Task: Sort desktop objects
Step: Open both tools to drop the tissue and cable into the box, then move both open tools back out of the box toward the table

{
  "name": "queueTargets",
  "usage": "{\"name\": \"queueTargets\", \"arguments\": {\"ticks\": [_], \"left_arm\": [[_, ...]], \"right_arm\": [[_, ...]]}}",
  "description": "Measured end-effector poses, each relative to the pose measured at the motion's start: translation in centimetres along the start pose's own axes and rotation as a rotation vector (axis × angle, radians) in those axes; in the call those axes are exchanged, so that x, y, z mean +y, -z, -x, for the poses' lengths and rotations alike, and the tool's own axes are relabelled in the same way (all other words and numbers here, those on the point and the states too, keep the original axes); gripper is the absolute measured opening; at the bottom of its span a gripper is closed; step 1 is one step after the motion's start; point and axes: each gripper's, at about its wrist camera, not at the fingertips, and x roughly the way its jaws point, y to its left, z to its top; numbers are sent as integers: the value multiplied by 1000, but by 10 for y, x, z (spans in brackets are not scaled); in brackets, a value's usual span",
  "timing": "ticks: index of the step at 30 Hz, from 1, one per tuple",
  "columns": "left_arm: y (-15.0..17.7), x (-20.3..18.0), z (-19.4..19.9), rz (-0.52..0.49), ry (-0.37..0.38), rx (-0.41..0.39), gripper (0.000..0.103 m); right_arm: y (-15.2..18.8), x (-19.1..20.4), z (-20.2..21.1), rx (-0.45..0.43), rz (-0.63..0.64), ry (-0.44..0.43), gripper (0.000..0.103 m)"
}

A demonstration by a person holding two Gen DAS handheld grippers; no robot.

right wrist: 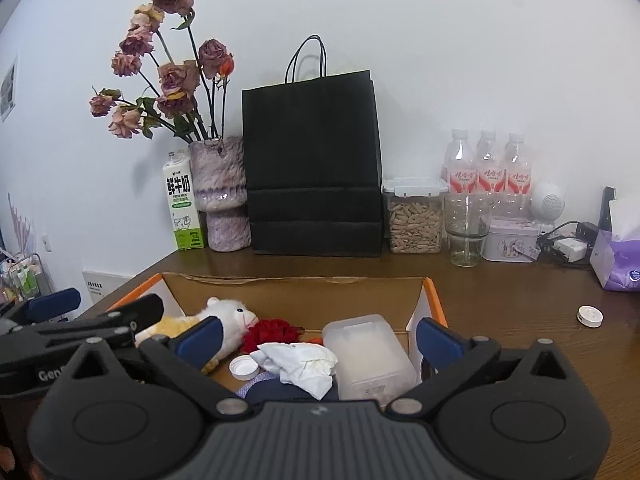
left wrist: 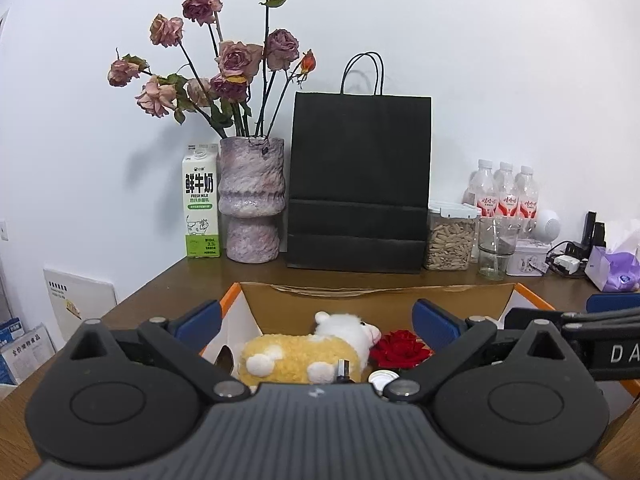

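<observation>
An open cardboard box (left wrist: 376,300) with orange edges sits on the brown table in front of both grippers. In it lie a yellow-and-white plush sheep (left wrist: 304,352), a red rose head (left wrist: 400,348) and a white bottle cap (left wrist: 382,380). My left gripper (left wrist: 318,320) is open above the sheep, holding nothing. The right wrist view adds a crumpled white tissue (right wrist: 300,364), a translucent plastic case (right wrist: 368,352) and a dark blue item (right wrist: 280,392) in the box (right wrist: 300,296). My right gripper (right wrist: 320,338) hangs open over them, empty.
Along the back wall stand a milk carton (right wrist: 182,208), a vase of dried roses (right wrist: 222,196), a black paper bag (right wrist: 314,168), a seed jar (right wrist: 414,216), a glass (right wrist: 466,232), water bottles (right wrist: 486,168), a tin (right wrist: 510,240) and tissues (right wrist: 616,256). A white cap (right wrist: 590,315) lies right of the box.
</observation>
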Motion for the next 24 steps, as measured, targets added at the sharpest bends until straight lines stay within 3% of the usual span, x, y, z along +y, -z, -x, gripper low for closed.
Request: {"name": "queueTargets", "arguments": {"ticks": [13,24], "left_arm": [[3,0,1,6,2,13,103],[-10,0,28,-4,19,-27,103]], "right_arm": [[1,3,4,-5,10,0,103],[-10,8,36,-47,18,-27,103]]}}
